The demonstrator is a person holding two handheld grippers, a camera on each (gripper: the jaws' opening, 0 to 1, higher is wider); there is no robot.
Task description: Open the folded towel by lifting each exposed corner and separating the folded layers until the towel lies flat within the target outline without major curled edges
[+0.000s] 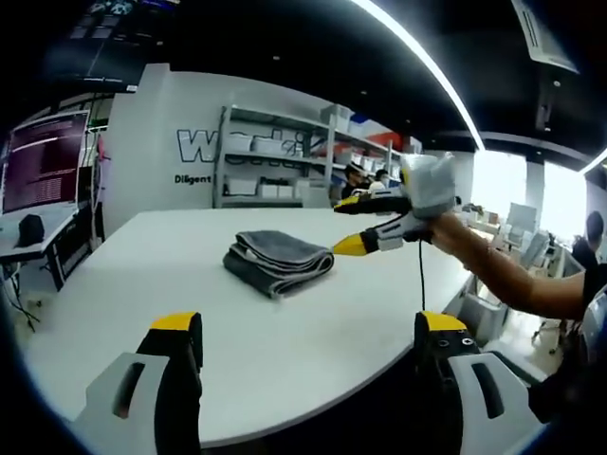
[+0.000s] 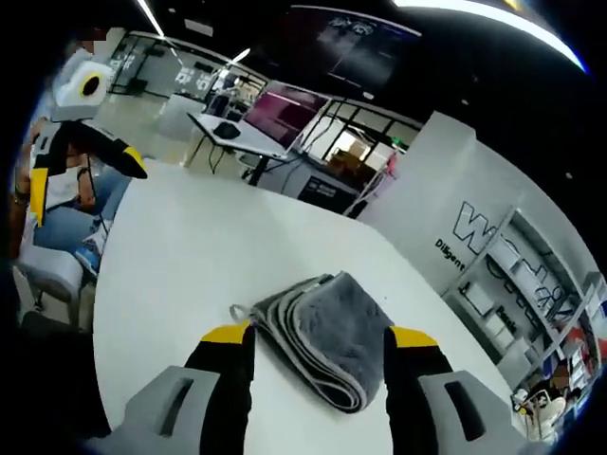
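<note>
Left gripper view: the grey folded terry towel [image 1: 278, 260] lies untouched mid-way across the white round bench [image 1: 142, 275], left tool [image 1: 308, 336] spread wide and empty; right gripper view: right tool [image 2: 318, 346], wide, flanks its near edge, unfolding not begun.

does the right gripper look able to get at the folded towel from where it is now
Probably yes. In the right gripper view the right gripper is open with the grey folded towel lying between its jaw tips on the white table, nothing in between. The left gripper sits farther back at the table edge.
</note>
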